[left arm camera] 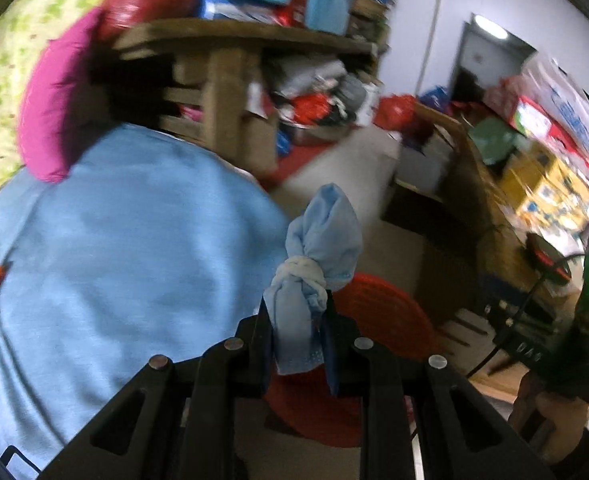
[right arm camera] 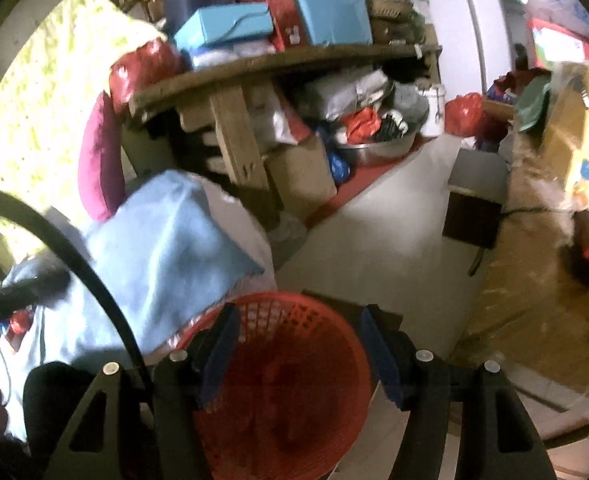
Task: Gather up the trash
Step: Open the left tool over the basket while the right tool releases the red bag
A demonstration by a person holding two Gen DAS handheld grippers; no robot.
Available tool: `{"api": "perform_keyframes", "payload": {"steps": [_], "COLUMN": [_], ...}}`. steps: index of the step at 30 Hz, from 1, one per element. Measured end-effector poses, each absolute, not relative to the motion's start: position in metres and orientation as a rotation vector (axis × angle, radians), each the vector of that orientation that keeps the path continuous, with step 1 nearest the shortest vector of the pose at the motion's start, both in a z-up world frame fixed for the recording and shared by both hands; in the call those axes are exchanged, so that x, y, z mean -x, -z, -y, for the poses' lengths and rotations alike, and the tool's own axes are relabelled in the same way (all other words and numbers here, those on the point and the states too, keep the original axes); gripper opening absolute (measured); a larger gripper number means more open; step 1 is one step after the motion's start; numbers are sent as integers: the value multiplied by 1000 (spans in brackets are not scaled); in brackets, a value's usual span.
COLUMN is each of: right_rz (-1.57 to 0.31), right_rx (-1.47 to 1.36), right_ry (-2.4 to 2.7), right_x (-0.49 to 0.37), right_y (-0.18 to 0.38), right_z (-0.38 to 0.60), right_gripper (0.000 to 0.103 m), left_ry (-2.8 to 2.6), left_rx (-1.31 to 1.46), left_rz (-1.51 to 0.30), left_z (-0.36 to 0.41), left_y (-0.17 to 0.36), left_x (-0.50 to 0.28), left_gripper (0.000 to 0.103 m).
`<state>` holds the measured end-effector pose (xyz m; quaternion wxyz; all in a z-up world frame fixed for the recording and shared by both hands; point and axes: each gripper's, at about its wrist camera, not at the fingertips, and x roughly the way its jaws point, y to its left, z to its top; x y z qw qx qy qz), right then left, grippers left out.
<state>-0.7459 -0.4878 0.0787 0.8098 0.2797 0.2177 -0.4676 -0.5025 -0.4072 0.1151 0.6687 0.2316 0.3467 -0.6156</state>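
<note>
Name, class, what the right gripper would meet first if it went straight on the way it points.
Most likely the red mesh basket: it lies directly beyond the open right gripper, nothing between, though depth is unclear.

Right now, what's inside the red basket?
Looking down from the right gripper, the red basket looks dark and blurry inside, and I can't make out any trash. The gripper's fingers cover part of it.

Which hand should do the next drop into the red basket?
Left. The left hand-held gripper is shut on a knotted blue cloth just above the red basket. The right hand-held gripper hangs open and empty over it.
</note>
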Motion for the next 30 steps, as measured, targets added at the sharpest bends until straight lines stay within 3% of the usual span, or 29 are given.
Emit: {"api": "perform_keyframes", "payload": {"steps": [7, 9, 10, 12, 13, 30], "right_rz": [-426, -416, -413, -413, -414, -444], "right_rx": [-605, -613, -617, -616, -614, -566], "right_ry": [1022, 1029, 1029, 1029, 1028, 923], "right_x": [764, 767, 768, 768, 767, 715], "right_y": [-87, -87, -86, -87, -87, -101], "right_z": [494, 496, 497, 498, 498, 488], "right_gripper": [69, 69, 69, 69, 69, 69], "left_ry": [1443, 1445, 1443, 1423, 1406, 1257], "left_rx": [-617, -640, -657, -670, -665, -433], "left_rz": [-843, -854, -864, -868, -862, -863], "left_z": [434, 440, 443, 448, 448, 381], "left_y": [-88, -83, -79, -76, -77, -111], "left_x": [531, 535, 538, 540, 539, 442], "left_gripper": [22, 26, 32, 69, 77, 78]}}
